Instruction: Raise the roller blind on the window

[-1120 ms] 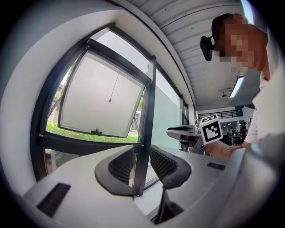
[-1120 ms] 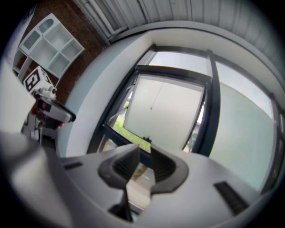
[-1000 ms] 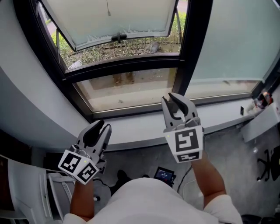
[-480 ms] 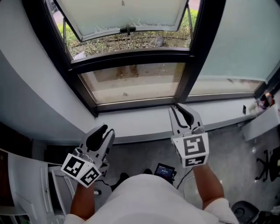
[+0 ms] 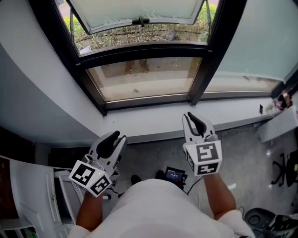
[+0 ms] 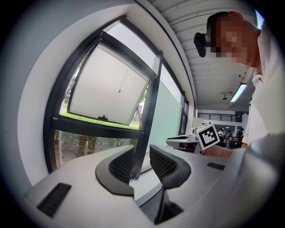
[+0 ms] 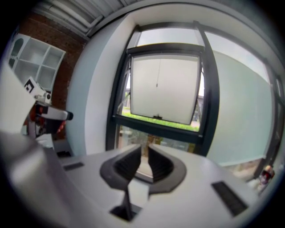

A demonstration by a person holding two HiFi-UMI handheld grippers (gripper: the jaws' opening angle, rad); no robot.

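The left gripper (image 5: 116,137) and the right gripper (image 5: 192,118) hang low before the window sill (image 5: 153,122), and neither pinches anything. The left jaws stand slightly spread, and the right jaws have just been closing to a narrow, empty gap. Farther off, the roller blind itself cannot be made out and is probably rolled up. Only its pull cord (image 7: 156,73) dangles over the tilted pane (image 7: 178,93). Should the blind slip down, that thin cord, well above both grippers, would be easy to miss. The head view cuts the cord off, while both gripper views show it.

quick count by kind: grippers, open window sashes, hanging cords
grippers: 2 (left gripper; right gripper, jaws have just been closing with nothing between them)
open window sash: 1
hanging cord: 1
total: 4
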